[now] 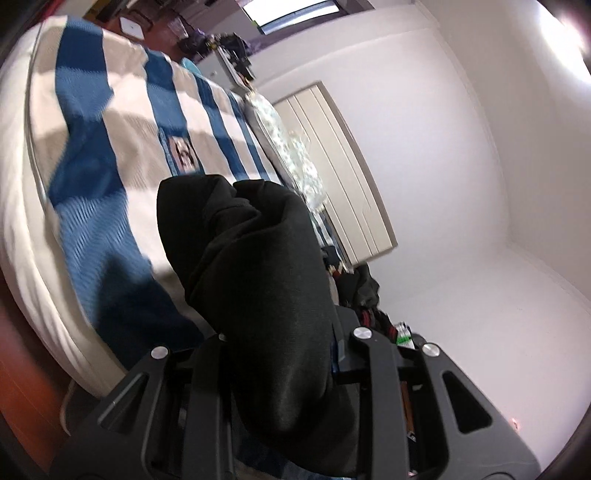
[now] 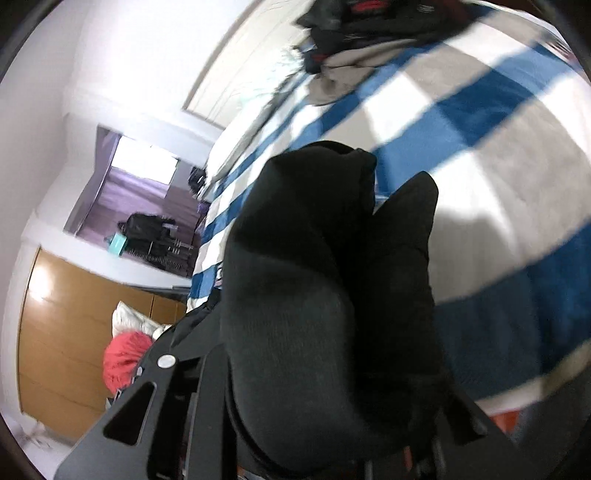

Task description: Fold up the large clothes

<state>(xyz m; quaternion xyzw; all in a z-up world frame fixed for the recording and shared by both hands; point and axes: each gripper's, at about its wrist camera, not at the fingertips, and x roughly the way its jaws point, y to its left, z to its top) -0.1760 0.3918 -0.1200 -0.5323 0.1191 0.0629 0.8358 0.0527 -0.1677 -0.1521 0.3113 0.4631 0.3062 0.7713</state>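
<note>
My left gripper [image 1: 280,332] is clamped on a bunch of the black garment [image 1: 255,280]. My right gripper [image 2: 332,350] pinches another bunch of it [image 2: 314,288]. The cloth hangs up in the air over the bed [image 1: 110,155] with the blue and white striped blanket [image 2: 480,184]. A pile of clothes [image 2: 354,22] sits on the far end of the bed.

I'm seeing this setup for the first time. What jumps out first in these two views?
A bunched black garment fills the middle of both views, clamped in the left tool and in the right tool. Behind it spreads a blue-and-white striped bedcover, with a pile of dark clothes at its far end.
</note>
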